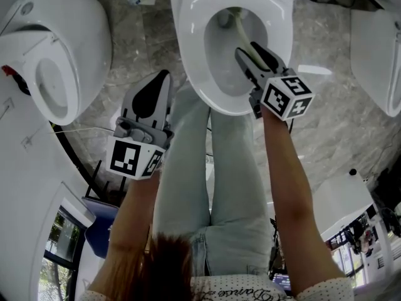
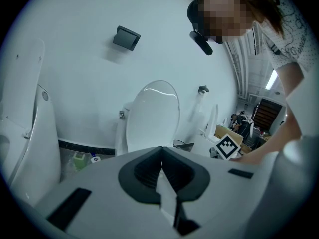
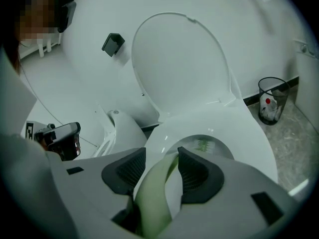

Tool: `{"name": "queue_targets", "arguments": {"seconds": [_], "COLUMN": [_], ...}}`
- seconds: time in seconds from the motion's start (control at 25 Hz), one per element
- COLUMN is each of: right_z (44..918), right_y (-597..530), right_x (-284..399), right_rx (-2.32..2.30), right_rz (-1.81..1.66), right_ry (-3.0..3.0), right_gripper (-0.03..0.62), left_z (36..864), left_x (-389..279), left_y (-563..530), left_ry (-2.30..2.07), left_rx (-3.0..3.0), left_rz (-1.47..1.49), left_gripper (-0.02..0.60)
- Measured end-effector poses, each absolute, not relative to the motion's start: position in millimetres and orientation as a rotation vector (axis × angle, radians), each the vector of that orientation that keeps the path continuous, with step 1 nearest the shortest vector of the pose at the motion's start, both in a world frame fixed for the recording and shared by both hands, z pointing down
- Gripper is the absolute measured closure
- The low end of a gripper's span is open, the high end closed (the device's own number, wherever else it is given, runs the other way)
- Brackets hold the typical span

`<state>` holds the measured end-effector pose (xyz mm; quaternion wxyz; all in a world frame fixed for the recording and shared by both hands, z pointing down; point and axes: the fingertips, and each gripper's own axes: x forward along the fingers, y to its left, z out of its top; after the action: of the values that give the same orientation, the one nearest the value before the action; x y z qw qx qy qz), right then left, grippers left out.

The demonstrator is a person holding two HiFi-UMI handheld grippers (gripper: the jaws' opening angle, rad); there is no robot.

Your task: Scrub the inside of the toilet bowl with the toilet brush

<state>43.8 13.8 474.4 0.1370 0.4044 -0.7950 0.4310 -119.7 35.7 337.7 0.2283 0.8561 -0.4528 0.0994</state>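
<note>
Right gripper (image 1: pixel 249 49) is clamped on the pale green handle of the toilet brush (image 1: pixel 240 26). It reaches over the 6 o'clock rim of the toilet bowl (image 1: pixel 191 49), which sits at 12 o'clock in the head view. In the right gripper view we see the handle running between both pads. The bristle head (image 3: pixel 202 144) is down inside the bowl, toward its 12 o'clock wall. We cannot tell whether it touches the porcelain. The lid (image 3: pixel 179 68) is up. Left gripper (image 1: pixel 161 80) hangs at 9 o'clock, well apart from the bowl, its jaws pressed together with nothing between them.

We judge the step in hand is the scrub itself. To do it well, we want:
- a firm clamp, since the smooth handle looks likely to twist under side load
- bristles pressed onto the wall, not hovering over it
- a sweep round from 12 through 3, 6 and 9 o'clock, then up under the rim
- short, slow strokes to limit splashing
- the left gripper out of the way at 9 o'clock
</note>
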Motion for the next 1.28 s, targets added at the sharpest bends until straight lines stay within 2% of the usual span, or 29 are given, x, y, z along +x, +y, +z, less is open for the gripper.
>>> {"name": "queue_targets", "arguments": {"seconds": [0.76, 1.28], "right_z": [468, 465], "right_y": [71, 100], "right_x": [91, 99], "right_rx": [1.464, 1.516], "right_rz": [1.328, 1.579], "right_ry": [-2.018, -1.906], "right_gripper": [0.407, 0.411], "left_z": [334, 326], "left_x": [-118, -126], "left_y": [35, 35], "left_ry": [-1.251, -1.26], "left_rx": [2.354, 2.356], "left_rz": [0.25, 0.225], "left_gripper": [0.577, 0.577]}}
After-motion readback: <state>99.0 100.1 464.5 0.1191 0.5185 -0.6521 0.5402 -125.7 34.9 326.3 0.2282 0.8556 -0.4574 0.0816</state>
